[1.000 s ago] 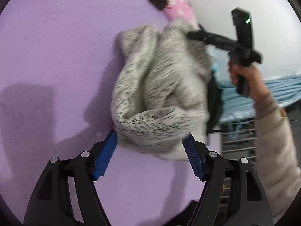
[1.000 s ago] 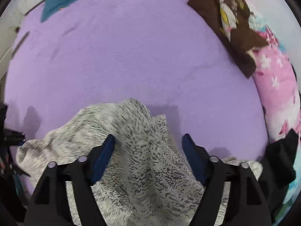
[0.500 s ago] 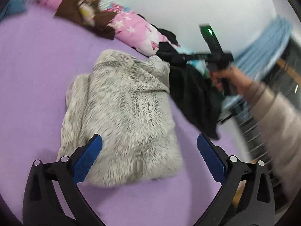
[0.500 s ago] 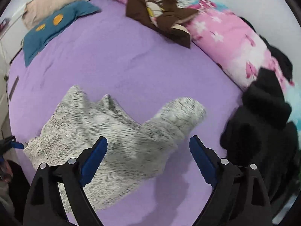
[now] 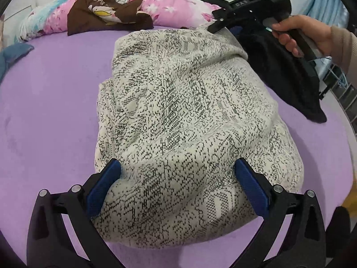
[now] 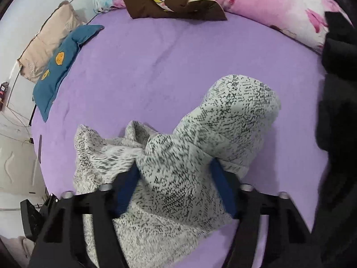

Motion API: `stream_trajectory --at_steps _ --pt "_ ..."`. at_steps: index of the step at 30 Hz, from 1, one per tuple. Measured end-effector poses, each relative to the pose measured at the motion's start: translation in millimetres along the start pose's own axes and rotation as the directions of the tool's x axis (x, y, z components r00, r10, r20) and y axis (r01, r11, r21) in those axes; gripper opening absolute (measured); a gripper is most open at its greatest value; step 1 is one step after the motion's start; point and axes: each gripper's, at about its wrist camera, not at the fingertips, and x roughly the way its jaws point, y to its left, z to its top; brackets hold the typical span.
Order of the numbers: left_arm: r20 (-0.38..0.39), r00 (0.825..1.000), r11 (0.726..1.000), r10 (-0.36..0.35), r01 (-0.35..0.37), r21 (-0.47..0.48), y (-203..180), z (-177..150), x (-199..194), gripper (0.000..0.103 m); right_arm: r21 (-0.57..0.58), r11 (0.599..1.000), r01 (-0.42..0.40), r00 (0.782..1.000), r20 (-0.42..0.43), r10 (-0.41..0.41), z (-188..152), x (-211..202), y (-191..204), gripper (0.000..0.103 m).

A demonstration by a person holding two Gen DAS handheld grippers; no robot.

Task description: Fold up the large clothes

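I see no bins or baskets here; everything lies loose on the bed's purple sheet (image 5: pixel 49 102). The grey-and-white speckled knit sweater (image 5: pixel 189 122) sits bunched in the middle of the bed, its near end between my left gripper's (image 5: pixel 178 185) jaws, which stand wide with the blue pads touching the fabric on either side without pinching it. In the right wrist view my right gripper (image 6: pixel 176 187) also straddles a hump of the sweater (image 6: pixel 178 167); its jaws are partly parted around the knit, and I cannot tell whether they actually clamp it. One rounded lobe of the sweater sticks out ahead onto the sheet. A black garment (image 5: pixel 287 76) lies just beside the sweater on the right, under the right hand (image 5: pixel 305 33). At the far edge a pink floral quilt (image 6: pixel 274 4) carries a brown printed garment (image 6: pixel 169 0), and a blue cushion (image 6: pixel 60 67) leans against a beige pillow (image 6: pixel 46 42).

Compared with half a second ago, both grippers have come down onto the sweater: then their jaws hung clear above it, now the cloth fills the gap in each.
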Motion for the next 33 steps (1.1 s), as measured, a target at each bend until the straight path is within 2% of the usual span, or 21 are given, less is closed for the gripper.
stream_trajectory --at_steps 4,7,10,13,17,19,21,23,24,26,27,28,30,33 --pt "-0.001 1.000 0.999 -0.027 0.026 -0.034 10 0 3 0.098 -0.040 0.998 0.041 0.999 0.036 -0.040 12 5 15 0.025" --pt "-0.006 0.999 0.997 -0.044 0.044 -0.060 17 3 5 0.098 -0.072 0.994 0.077 0.996 0.044 -0.074 26 6 28 0.021" --pt "-0.011 0.998 0.995 -0.061 0.060 -0.084 23 3 9 0.098 -0.125 0.985 0.119 0.993 0.026 -0.117 45 19 40 0.019" --pt "-0.011 0.997 0.992 -0.080 0.078 -0.101 30 4 9 0.098 -0.128 0.979 0.159 0.987 -0.002 -0.161 57 42 39 0.019" --pt "-0.006 0.996 0.990 -0.094 0.093 -0.102 34 2 8 0.098 -0.030 0.982 0.188 0.978 -0.081 -0.190 56 88 22 0.018" --pt "-0.008 0.995 0.990 -0.102 0.101 -0.101 37 -1 4 0.098 0.044 0.984 0.173 0.979 -0.113 -0.167 52 109 14 0.019" --pt "-0.011 0.993 0.987 -0.115 0.113 -0.110 41 0 5 0.098 0.025 0.984 0.179 0.977 -0.119 -0.175 51 115 18 0.019" --pt "-0.018 0.991 0.985 -0.131 0.128 -0.117 43 2 4 0.098 0.005 0.982 0.190 0.976 -0.107 -0.189 52 104 24 0.021" --pt "-0.020 0.990 0.983 -0.143 0.140 -0.116 45 3 2 0.097 0.008 0.982 0.186 0.978 -0.093 -0.185 52 94 27 0.025" --pt "-0.018 0.984 0.977 -0.177 0.174 -0.125 49 7 -4 0.097 0.010 0.986 0.168 0.985 -0.049 -0.168 53 61 31 0.047" --pt "-0.011 0.980 0.971 -0.196 0.193 -0.139 52 8 -7 0.097 0.011 0.985 0.175 0.984 -0.027 -0.175 51 46 32 0.075" --pt "-0.003 0.976 0.964 -0.217 0.214 -0.158 55 8 -11 0.097 0.007 0.984 0.176 0.984 -0.002 -0.176 45 25 34 0.086" --pt "0.015 0.965 0.946 -0.260 0.258 -0.197 64 8 -18 0.097 -0.006 0.987 0.161 0.987 0.014 -0.161 32 -1 35 0.087" --pt "-0.010 0.973 0.942 -0.232 0.222 -0.254 80 5 -20 0.097 0.022 0.992 0.126 0.991 0.047 -0.127 -8 -42 26 0.093"
